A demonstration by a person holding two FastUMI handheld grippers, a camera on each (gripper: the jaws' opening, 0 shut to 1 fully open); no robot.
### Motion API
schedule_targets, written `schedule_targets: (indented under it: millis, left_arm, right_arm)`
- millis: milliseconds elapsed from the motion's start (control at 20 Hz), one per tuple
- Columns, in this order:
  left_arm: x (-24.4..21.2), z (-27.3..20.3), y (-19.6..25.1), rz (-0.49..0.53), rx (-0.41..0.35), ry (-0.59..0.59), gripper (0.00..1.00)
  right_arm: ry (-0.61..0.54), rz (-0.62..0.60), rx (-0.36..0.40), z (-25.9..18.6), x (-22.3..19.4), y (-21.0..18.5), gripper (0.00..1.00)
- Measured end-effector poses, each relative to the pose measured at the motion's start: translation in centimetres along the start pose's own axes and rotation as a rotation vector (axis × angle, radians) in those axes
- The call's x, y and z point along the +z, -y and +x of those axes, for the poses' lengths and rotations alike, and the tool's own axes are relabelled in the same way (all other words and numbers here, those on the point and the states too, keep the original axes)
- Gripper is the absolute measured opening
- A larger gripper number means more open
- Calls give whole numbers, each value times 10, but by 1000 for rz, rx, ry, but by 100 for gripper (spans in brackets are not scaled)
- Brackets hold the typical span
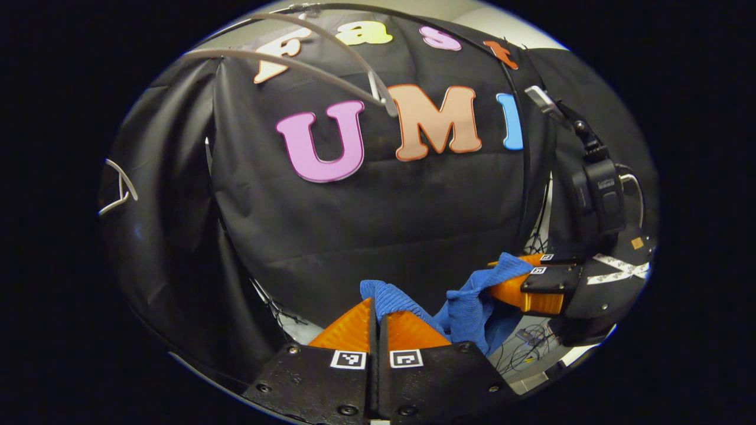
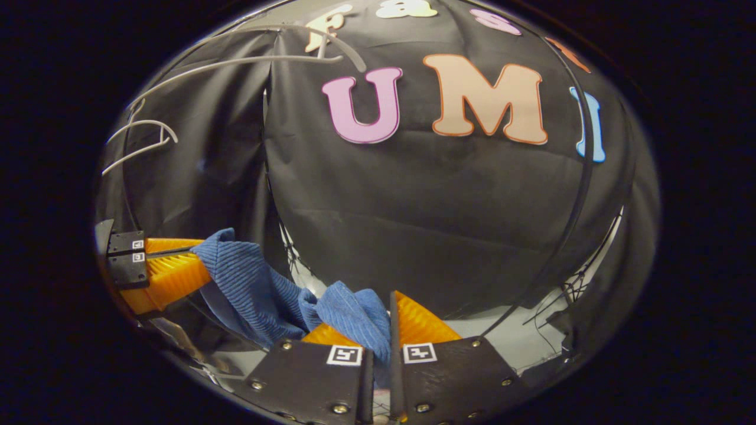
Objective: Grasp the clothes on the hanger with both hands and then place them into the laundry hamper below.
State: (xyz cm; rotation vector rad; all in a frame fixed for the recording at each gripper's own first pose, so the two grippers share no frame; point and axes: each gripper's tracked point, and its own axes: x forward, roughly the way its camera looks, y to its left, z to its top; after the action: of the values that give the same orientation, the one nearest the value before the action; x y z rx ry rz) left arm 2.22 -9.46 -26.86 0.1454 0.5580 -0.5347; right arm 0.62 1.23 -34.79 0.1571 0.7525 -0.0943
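On the left, my left gripper [image 1: 376, 319] has its fingers pinched on a fold of the blue garment [image 1: 466, 310], which hangs slack between both tools, well below the bare hangers [image 1: 307, 65]. I judge the two-point hold keeps the cloth from bunching (it sags in the middle anyway). To the right, my right gripper [image 2: 387, 321] clamps the other end, cloth wedged between its fingers. The hamper sits somewhere beneath.

Ribbed knit cloth garment [image 2: 254, 283]
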Motion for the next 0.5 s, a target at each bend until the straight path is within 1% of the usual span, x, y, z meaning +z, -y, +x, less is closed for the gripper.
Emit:
schedule_targets:
  millis: [200, 250, 350, 400, 500]
  left_arm:
    - [-42, 9, 0, -8, -7, -95, 0]
    - [-55, 10, -1, -16, -8, -127, 1]
    - [-77, 12, 1, -25, -11, -186, 1]
    - [-88, 13, 2, -28, -12, -218, 1]
    - [-109, 13, 6, -25, -18, -287, 1]
  right_arm:
    - [-51, 8, -10, 1, -26, 3, 11]
    - [-60, 8, -12, 3, -31, 4, 7]
    - [-83, 1, -14, 5, -41, 6, 7]
    - [-101, -6, -16, 6, -50, 8, 11]
    - [-146, -6, -12, 9, -69, 7, 12]
